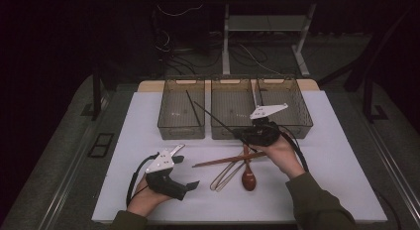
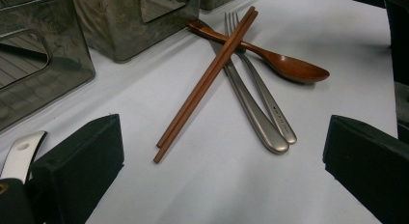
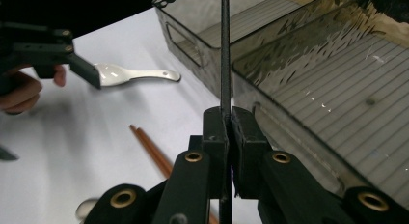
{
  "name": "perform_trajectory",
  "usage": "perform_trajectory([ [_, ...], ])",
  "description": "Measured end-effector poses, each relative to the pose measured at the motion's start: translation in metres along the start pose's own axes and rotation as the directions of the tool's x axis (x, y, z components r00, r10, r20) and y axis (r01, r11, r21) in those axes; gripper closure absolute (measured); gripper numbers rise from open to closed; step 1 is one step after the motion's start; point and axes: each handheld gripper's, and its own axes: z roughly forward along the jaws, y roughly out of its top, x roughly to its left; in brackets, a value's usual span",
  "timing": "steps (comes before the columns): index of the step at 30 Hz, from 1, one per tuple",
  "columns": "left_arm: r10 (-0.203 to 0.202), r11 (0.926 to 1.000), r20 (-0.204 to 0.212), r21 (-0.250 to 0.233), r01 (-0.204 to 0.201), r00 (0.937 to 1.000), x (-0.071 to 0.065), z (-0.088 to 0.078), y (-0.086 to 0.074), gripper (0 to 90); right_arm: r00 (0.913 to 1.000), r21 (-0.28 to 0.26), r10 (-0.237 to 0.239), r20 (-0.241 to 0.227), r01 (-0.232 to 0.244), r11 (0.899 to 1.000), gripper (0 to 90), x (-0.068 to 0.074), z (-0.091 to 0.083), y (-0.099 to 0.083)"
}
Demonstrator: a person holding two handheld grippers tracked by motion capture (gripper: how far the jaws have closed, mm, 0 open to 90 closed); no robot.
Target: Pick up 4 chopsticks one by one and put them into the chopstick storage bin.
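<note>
Fingers of the right gripper (image 3: pixel 225 137) are pinched on a thin black chopstick (image 3: pixel 224 50), which rises straight up between them in the right gripper view and, in the high view, slants up and left over the middle bin (image 1: pixel 233 133) of three clear bins at the far side of the white table (image 1: pixel 346 160). Such a stick looks light, stiff and slick; held near one end it will likely swing, so a firm grip closer to mid-length would steady it. Fingers of the left gripper (image 2: pixel 222 161) stand spread wide and empty above the table. Its own view shows the brown chopsticks (image 2: pixel 207 79) lying crossed over a metal fork and spoon (image 2: pixel 260 108) and a wooden spoon (image 2: pixel 289 67), detail blurred from above. A white spoon (image 3: pixel 132 74) lies near the left hand in the right gripper view.
</note>
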Motion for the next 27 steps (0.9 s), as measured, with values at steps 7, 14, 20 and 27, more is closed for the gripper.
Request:
perform_trajectory([
  [7,-0.005,0.9999,0.000,-0.011,0.005,1.0000,0.000,-0.001,0.000,0.1,0.9998,0.005,-0.002,0.018,0.002,1.000,84.8,-0.002,0.017,0.017],
  [14,-0.001,1.0000,0.002,-0.003,0.001,1.0000,0.001,-0.001,0.000,0.0,0.9994,-0.001,0.011,0.032,-0.011,1.000,84.8,-0.005,0.033,0.036],
  [20,0.002,1.0000,-0.002,-0.002,-0.002,1.0000,0.001,-0.001,0.000,0.0,0.9989,-0.018,0.028,0.039,-0.028,0.999,84.8,-0.007,0.049,0.050],
  [27,-0.003,1.0000,-0.004,-0.007,0.003,1.0000,0.000,-0.001,0.000,0.0,0.9975,-0.040,0.048,0.052,-0.046,0.998,84.8,-0.007,0.068,0.070],
])
